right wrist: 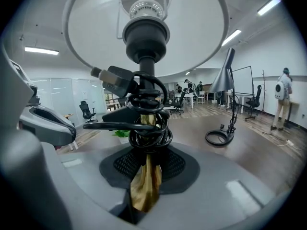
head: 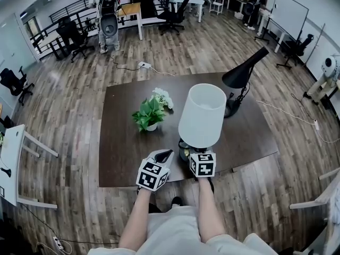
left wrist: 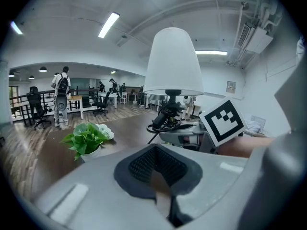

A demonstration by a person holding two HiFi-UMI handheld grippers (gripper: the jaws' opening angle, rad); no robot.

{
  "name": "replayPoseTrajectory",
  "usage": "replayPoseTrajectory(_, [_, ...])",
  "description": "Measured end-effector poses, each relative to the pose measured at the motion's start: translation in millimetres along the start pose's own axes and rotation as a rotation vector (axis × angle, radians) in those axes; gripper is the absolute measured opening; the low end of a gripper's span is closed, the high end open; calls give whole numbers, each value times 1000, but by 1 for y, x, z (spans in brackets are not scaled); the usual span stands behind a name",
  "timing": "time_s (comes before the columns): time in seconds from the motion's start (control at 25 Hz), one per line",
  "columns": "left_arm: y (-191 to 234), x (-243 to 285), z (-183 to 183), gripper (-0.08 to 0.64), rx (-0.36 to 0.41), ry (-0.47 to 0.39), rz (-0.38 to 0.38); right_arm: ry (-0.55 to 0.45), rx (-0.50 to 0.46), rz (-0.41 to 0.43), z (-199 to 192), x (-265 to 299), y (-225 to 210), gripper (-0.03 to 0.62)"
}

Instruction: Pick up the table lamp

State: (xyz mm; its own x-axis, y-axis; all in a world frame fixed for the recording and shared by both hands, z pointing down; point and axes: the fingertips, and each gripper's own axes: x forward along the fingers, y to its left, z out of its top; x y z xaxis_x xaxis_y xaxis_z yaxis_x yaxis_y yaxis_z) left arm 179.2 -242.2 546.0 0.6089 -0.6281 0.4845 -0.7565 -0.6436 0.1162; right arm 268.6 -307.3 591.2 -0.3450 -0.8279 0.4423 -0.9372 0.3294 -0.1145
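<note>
Item 1, table lamp (head: 202,116): white tapered shade, gold stem, black cord (right wrist: 148,128) coiled round the stem. It is standing near the middle of the dark table (head: 122,158), toward the 6 o'clock edge. Whether its base is resting on the table cannot be told.

Item 2, right hand-held gripper (head: 189,151): it is reaching in from 6 o'clock under the shade. Its jaws are clamping the gold stem just below the cord coil.

Item 3, left hand-held gripper (head: 162,156): it is sitting just beside the right one, at its 9 o'clock. Its jaws are pressing together and holding nothing, and its tip is pointing toward the lamp base.

Item 4, potted plant (head: 150,113): green leaves and white flowers in a pale pot. It is standing on the table at the lamp's 9 o'clock, apart from it.

Item 5, black desk lamp (head: 241,73): cone shade and ring base. It is standing at the table lamp's 2 o'clock, near the far table edge.
</note>
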Motion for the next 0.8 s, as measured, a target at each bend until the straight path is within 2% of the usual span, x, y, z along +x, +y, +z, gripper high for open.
replayPoseTrajectory(0.8, [5, 3, -8, 0, 3, 8, 7, -4, 23, -37, -5, 3, -16, 114])
